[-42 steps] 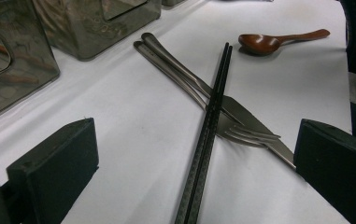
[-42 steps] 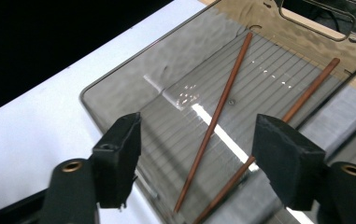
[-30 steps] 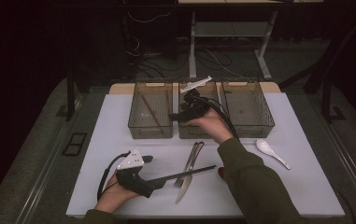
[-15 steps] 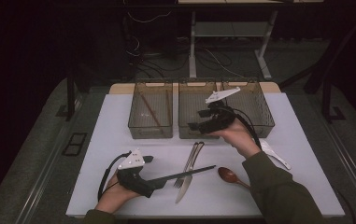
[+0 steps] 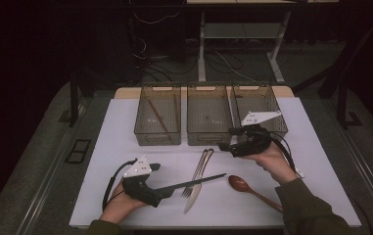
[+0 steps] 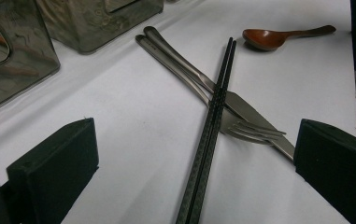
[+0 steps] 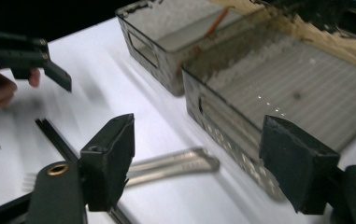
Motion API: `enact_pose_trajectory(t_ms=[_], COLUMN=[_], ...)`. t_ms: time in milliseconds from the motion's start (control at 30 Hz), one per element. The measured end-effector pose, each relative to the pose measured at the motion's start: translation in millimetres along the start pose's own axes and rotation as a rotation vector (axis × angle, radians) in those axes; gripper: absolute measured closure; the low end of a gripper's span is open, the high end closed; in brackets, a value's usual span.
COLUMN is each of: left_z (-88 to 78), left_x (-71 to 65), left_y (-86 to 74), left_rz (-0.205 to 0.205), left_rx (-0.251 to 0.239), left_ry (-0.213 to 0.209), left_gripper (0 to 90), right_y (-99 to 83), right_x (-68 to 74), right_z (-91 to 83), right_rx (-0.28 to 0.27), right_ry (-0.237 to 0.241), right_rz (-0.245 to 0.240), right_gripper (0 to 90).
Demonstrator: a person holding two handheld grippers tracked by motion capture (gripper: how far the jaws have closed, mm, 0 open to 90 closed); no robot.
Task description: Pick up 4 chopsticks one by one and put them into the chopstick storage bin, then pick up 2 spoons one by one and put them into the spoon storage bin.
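My left gripper (image 5: 158,180) rests low on the white table near the front left, open. A pair of black chopsticks (image 5: 191,182) lies between its jaws, untouched, and in the left gripper view these chopsticks (image 6: 213,116) cross a steel fork (image 6: 255,133) and knife (image 6: 241,106). My right gripper (image 5: 225,140) is held just in front of the middle mesh basket (image 5: 208,139), pointing left. It is open, its jaws have just spread a little wider, and nothing is between them (image 7: 203,149). Past them lie the fork and knife handles (image 7: 175,164).
Three mesh baskets stand in a row at the back; the left basket (image 5: 145,128) holds brown chopsticks (image 5: 157,117), and the right basket (image 5: 267,98) is behind my right hand. A brown wooden spoon (image 5: 243,185) lies at the front right.
My right gripper has come from above the middle basket to the right and nearer, down to the baskets' front. The wooden spoon has come into sight. The left gripper has kept still.
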State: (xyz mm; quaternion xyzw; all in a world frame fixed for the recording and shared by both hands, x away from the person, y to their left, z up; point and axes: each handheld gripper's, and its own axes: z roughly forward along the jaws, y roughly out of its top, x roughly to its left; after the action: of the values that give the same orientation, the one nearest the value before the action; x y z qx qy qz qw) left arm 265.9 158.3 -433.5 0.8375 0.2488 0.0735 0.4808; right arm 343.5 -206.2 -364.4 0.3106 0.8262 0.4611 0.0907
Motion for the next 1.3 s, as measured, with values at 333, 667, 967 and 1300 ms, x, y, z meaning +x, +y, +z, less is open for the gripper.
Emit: enact_pose_trajectory(t_ms=[333,667,967,1300], left_z=[-1.3,-2.3,-2.9,-2.1], left_x=[1.1,0.5,0.1,-0.4], left_y=[0.0,0.6,1.6,4.5], left_rz=[-0.007,-0.007,0.003,0.006], left_rx=[-0.007,-0.013,-0.008,0.003], left_ry=[0.0,0.003,0.011,0.003], left_gripper=[0.0,0.0,0.0,3.8], right_y=[-56.9,-102.0,-130.2,-141.7], right_x=[-0.6,2.3,2.1,1.8], right_z=[-25.8,-51.3,-62.8,-74.5], right_rx=[-0.028,-0.053,-0.039,-0.036], right_ry=[-0.009,-0.066,-0.09,-0.1], right_rz=[0.042,0.075,0.093,0.106], right_gripper=[24.5,19.0,18.0,17.9])
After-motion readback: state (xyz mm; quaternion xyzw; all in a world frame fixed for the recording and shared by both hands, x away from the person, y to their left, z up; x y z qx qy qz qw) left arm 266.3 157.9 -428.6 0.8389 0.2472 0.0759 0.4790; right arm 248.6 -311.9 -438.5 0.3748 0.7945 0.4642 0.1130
